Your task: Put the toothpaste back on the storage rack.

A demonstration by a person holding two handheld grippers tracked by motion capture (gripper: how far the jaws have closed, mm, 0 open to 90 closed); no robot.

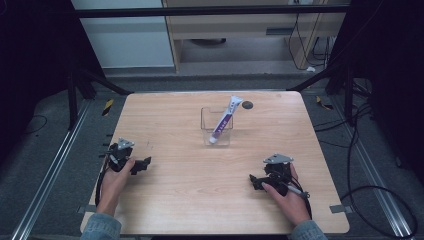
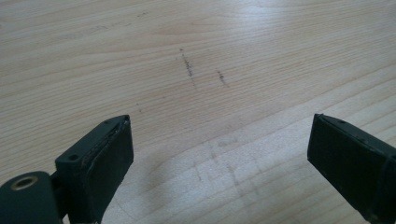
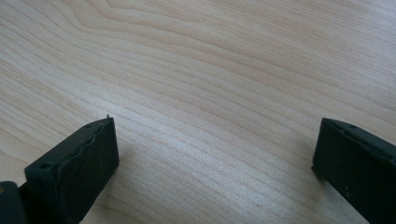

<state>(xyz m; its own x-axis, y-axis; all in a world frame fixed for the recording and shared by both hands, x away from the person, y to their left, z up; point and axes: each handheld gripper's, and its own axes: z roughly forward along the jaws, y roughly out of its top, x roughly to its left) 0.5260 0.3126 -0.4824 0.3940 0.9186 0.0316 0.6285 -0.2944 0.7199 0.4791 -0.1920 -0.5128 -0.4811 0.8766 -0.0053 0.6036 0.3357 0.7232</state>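
Light wood worktop [image 1: 200, 200]: clear plastic holder [image 1: 217, 131] near far centre, dark round disc [image 1: 247, 105] beside it.

Black left gripper [image 1: 145, 163], right gripper [image 1: 255, 181]; blue denim sleeves [image 1: 101, 227].

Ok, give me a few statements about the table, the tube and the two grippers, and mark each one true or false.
1. The toothpaste tube leans inside the clear container. True.
2. The left gripper is clamped on the tube. False: its jaws stand wide apart over bare wooden table, holding nothing.
3. The right gripper is open. True: wood grain shows between its jaws.
4. The container sits at the near edge, between the two hands. False: it stands toward the far side, beyond both grippers.
5. The tube lies flat on the table. False: it stands tilted, its top poking out over the container's rim.
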